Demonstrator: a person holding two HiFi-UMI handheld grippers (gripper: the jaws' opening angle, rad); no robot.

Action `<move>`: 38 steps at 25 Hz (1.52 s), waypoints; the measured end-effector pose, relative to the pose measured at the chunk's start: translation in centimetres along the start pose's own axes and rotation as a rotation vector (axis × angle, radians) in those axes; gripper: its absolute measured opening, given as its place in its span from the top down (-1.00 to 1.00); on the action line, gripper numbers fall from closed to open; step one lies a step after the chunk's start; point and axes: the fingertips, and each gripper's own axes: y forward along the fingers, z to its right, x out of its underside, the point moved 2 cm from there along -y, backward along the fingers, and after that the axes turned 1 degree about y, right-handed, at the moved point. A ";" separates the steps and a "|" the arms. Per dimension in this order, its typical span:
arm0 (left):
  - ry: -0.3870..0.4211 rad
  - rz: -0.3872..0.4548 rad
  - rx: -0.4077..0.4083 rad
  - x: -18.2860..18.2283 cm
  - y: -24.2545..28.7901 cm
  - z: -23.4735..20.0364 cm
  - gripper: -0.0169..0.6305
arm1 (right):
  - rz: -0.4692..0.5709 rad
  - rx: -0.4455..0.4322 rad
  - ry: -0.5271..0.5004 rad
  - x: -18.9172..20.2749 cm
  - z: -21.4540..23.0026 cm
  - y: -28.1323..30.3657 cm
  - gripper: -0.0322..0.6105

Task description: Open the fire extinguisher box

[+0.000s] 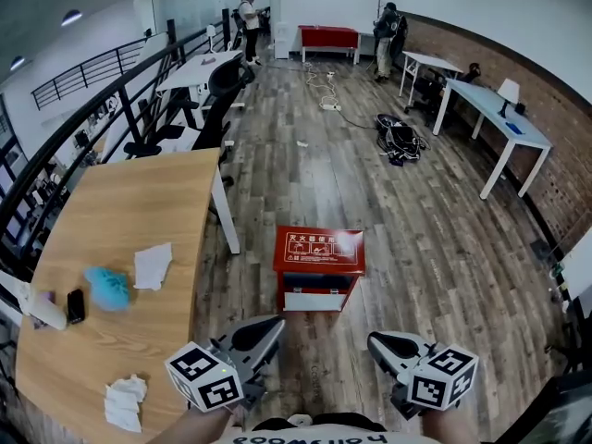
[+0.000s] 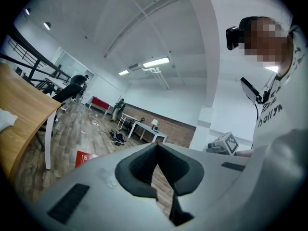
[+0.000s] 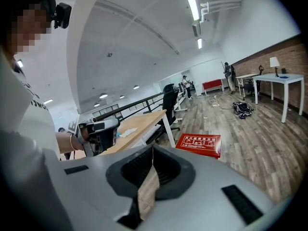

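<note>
A wood-plank floor (image 1: 435,248) fills most of the head view. A red box (image 1: 318,251) with a printed lid stands on it at lower centre, and a dark tangled bundle (image 1: 400,138) lies on it toward the upper right. At the left, a light wooden surface (image 1: 120,220) carries a white cloth (image 1: 153,265), a blue cloth (image 1: 108,288) just left of it, a small black object (image 1: 75,305) near the left edge, and a crumpled white cloth (image 1: 124,402) at the lower left.
</note>
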 end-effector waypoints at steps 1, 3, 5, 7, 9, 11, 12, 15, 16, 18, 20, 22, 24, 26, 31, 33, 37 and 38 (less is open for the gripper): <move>-0.001 0.003 0.002 -0.1 0.3 -0.2 0.93 | -0.001 0.004 0.001 0.1 0.3 0.1 0.87; 0.003 -0.001 0.009 0.0 0.8 -0.4 0.93 | 0.000 0.009 0.012 0.2 0.8 0.3 0.87; 0.008 -0.011 0.012 0.3 1.5 -0.5 0.93 | 0.004 0.009 0.029 0.3 1.4 0.4 0.87; 0.004 -0.019 0.010 0.4 2.2 -0.8 0.93 | 0.002 0.001 0.042 0.4 2.0 0.7 0.87; 0.000 -0.023 0.005 0.6 3.1 -1.2 0.93 | -0.006 -0.009 0.048 0.4 2.7 1.1 0.87; 0.003 -0.021 -0.005 0.4 4.2 -1.8 0.93 | -0.017 -0.019 0.050 0.2 4.0 1.7 0.87; 0.005 -0.019 -0.012 0.2 4.8 -2.2 0.93 | -0.022 -0.024 0.050 -0.1 4.7 2.1 0.87; 0.009 -0.013 -0.032 -0.5 6.8 -3.6 0.93 | -0.025 -0.042 0.042 -1.8 7.3 3.5 0.87; 0.011 -0.013 -0.042 -0.9 7.5 -4.0 0.93 | -0.022 -0.050 0.040 -2.5 8.2 4.0 0.87; 0.009 -0.007 -0.066 -1.6 8.9 -5.2 0.93 | -0.024 -0.066 0.035 -3.9 9.8 5.2 0.87; -0.002 0.004 -0.088 -2.2 10.3 -6.5 0.93 | -0.033 -0.082 0.029 -5.0 11.4 6.3 0.87; -0.010 0.008 -0.100 -2.6 11.8 -7.7 0.93 | -0.044 -0.095 0.026 -5.9 13.0 7.4 0.87; -0.016 0.003 -0.113 -2.8 13.3 -8.7 0.93 | -0.060 -0.103 0.025 -6.9 14.8 8.4 0.87; -0.020 0.008 -0.128 -3.3 14.9 -9.6 0.93 | -0.070 -0.108 0.018 -8.0 16.5 9.2 0.87; -0.019 0.034 -0.166 -4.4 18.3 -11.8 0.93 | -0.054 -0.128 -0.031 -11.8 20.6 11.1 0.87; -0.013 0.047 -0.183 -4.6 19.3 -12.7 0.93 | -0.058 -0.145 -0.055 -12.9 21.8 11.8 0.87; -0.014 0.086 -0.211 -4.7 20.9 -13.9 0.93 | -0.059 -0.167 -0.111 -14.0 23.4 13.2 0.87; -0.012 0.083 -0.211 -4.6 21.2 -14.1 0.93 | -0.058 -0.173 -0.115 -14.2 23.6 13.5 0.87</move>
